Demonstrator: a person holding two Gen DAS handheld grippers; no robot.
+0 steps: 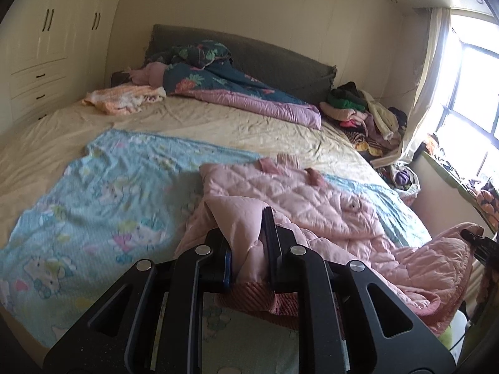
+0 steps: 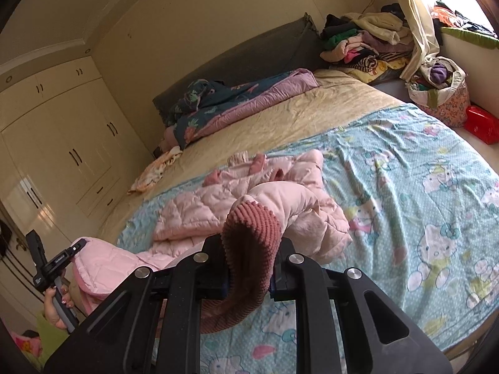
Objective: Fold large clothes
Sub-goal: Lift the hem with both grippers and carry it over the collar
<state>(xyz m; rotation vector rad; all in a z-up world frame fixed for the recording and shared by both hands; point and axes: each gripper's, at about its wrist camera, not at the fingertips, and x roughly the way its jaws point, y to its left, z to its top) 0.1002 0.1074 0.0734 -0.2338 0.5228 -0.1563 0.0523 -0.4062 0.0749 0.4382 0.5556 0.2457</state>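
Observation:
A pink quilted jacket [image 1: 312,199] lies crumpled on the blue cartoon-print sheet [image 1: 103,193] on the bed. My left gripper [image 1: 249,249] is shut on a fold of the jacket near its ribbed dark-pink cuff [image 1: 259,299]. In the right wrist view the jacket [image 2: 218,205] lies ahead, and my right gripper [image 2: 249,268] is shut on a sleeve end with its ribbed cuff [image 2: 252,243]. The left gripper [image 2: 67,257] also shows at the far left of that view, holding the jacket's hem. The right gripper's tip [image 1: 477,240] shows at the right edge of the left wrist view.
A dark floral duvet [image 1: 230,84] and an orange-white cloth [image 1: 124,99] lie near the grey headboard [image 1: 265,59]. A pile of clothes [image 1: 365,115] sits at the bed's far right. A cloth bag [image 2: 439,87] and a red box [image 2: 482,124] stand beside the bed. Wardrobes [image 2: 62,143] line the left wall.

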